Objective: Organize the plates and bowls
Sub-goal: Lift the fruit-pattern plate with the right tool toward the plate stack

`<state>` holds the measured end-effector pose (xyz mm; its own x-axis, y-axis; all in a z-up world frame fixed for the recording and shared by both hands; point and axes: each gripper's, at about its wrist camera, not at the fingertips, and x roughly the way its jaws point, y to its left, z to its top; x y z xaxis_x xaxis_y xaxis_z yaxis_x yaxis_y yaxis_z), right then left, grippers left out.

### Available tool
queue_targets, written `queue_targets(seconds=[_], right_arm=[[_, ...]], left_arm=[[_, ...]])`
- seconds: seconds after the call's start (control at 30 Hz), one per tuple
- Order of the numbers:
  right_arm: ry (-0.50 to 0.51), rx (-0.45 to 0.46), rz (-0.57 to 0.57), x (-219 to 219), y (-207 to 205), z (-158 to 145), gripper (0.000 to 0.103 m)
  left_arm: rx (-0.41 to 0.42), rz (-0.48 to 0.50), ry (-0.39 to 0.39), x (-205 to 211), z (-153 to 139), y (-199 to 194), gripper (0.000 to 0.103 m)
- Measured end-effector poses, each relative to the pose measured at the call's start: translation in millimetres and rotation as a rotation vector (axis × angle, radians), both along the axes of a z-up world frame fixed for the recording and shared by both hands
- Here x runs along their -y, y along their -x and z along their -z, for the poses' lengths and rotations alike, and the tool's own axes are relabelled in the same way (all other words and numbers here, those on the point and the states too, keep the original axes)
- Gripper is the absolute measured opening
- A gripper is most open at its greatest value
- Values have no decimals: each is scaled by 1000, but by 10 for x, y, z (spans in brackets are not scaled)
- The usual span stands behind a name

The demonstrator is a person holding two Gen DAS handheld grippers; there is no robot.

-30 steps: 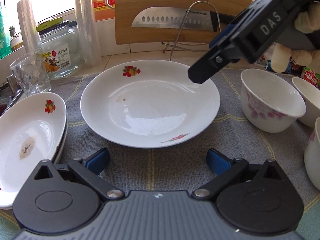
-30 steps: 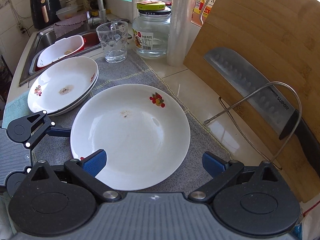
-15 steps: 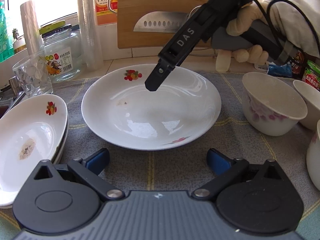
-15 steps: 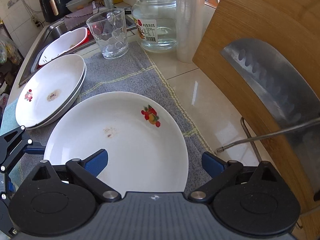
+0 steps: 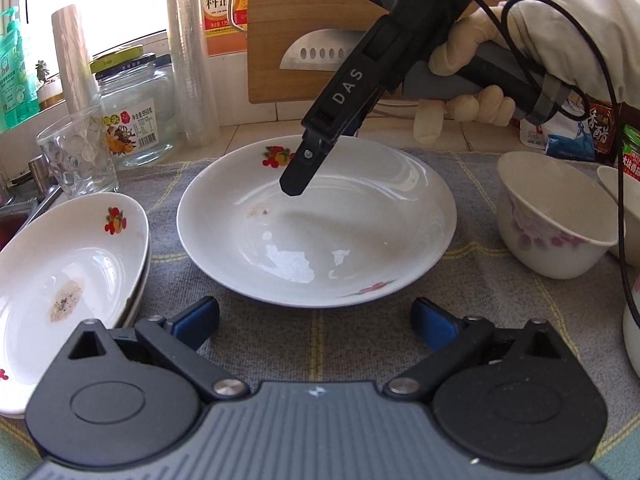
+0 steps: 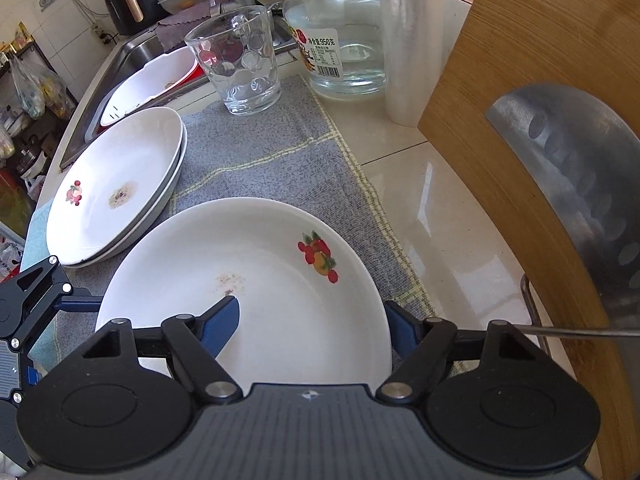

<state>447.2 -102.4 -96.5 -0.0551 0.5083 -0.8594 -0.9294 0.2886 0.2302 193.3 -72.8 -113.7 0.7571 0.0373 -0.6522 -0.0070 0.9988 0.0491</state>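
Observation:
A white plate with fruit prints (image 5: 316, 232) lies on the grey mat, also in the right wrist view (image 6: 260, 280). My right gripper (image 6: 314, 330) is open and straddles its far rim, one finger over the inside, one outside; in the left wrist view one of its fingers (image 5: 304, 172) hangs over the plate. My left gripper (image 5: 316, 320) is open and empty just before the plate's near edge. A stack of similar plates (image 5: 68, 280) sits at the left, also in the right wrist view (image 6: 116, 184). White flowered bowls (image 5: 556, 216) stand at the right.
A drinking glass (image 6: 236, 60), a glass jar (image 6: 340, 28) and a plastic roll (image 6: 412, 40) stand behind the mat. A wooden cutting board with a knife (image 6: 568, 160) leans on a wire rack at the back. The sink (image 6: 132, 64) lies beyond the plate stack.
My right gripper has come down and forward over the plate's far rim, its fingers now either side of it. My left gripper has barely moved.

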Motion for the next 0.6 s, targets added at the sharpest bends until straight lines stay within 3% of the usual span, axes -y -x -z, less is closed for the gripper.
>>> queue_targets(seconds=[0.27,0.6], right_arm=[[15,3,1,-16,27,-11,81],[28,0,12,-3,52,-3,82]], left_arm=[[42,14,-32,30,-44,5,100],[31,32,-31,11,-89,28,99]])
